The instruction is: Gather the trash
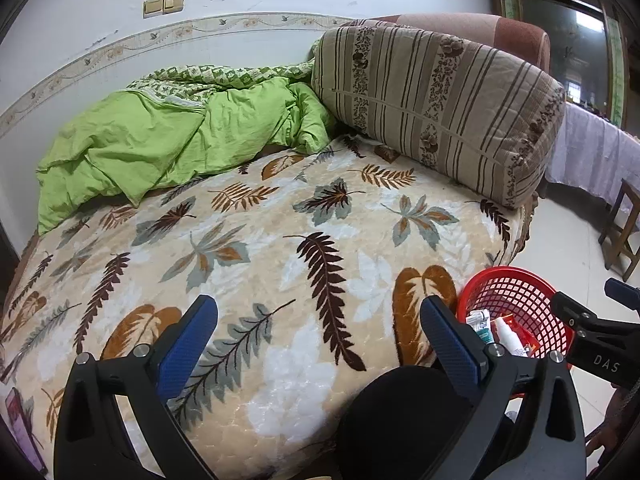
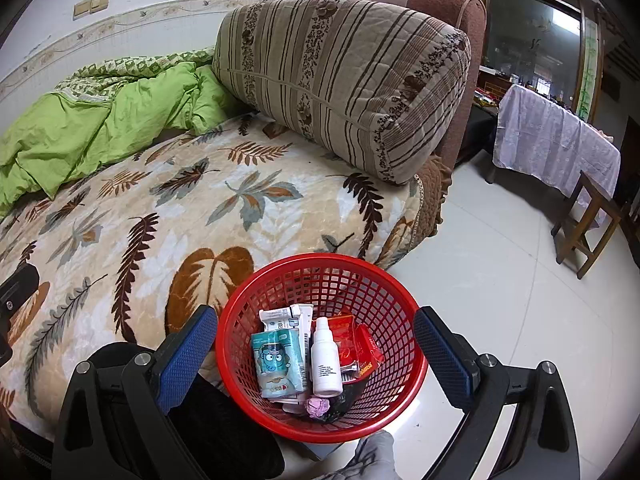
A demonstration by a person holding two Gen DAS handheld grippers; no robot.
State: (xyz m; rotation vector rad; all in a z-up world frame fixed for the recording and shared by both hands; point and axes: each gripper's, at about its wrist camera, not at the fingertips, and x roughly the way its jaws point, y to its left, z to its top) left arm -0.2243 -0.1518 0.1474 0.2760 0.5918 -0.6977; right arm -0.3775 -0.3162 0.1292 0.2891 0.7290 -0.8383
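A red mesh basket (image 2: 400,292) stands by the bed's corner, low and right in the left wrist view (image 1: 516,296). It holds a teal cartoon tissue pack (image 2: 276,360), a white spray bottle (image 2: 326,356), a red wrapper (image 2: 352,344), a white packet (image 2: 280,316) and a pink crumpled wad (image 2: 318,406). My right gripper (image 2: 316,312) hangs open above the basket, its pads clear of the rim. My left gripper (image 1: 319,300) is wide open over the leaf-patterned blanket (image 1: 280,216), with nothing between its fingers. A purple item (image 1: 16,412) is cut off at the blanket's lower left edge.
A green quilt (image 1: 160,144) is bunched at the back of the bed against the wall, beside a big striped cushion (image 1: 436,112). A dark rounded shape (image 1: 400,420) sits at the bed's near edge. On the tiled floor to the right are a wooden stool (image 2: 588,220) and a cloth-covered table (image 2: 552,136).
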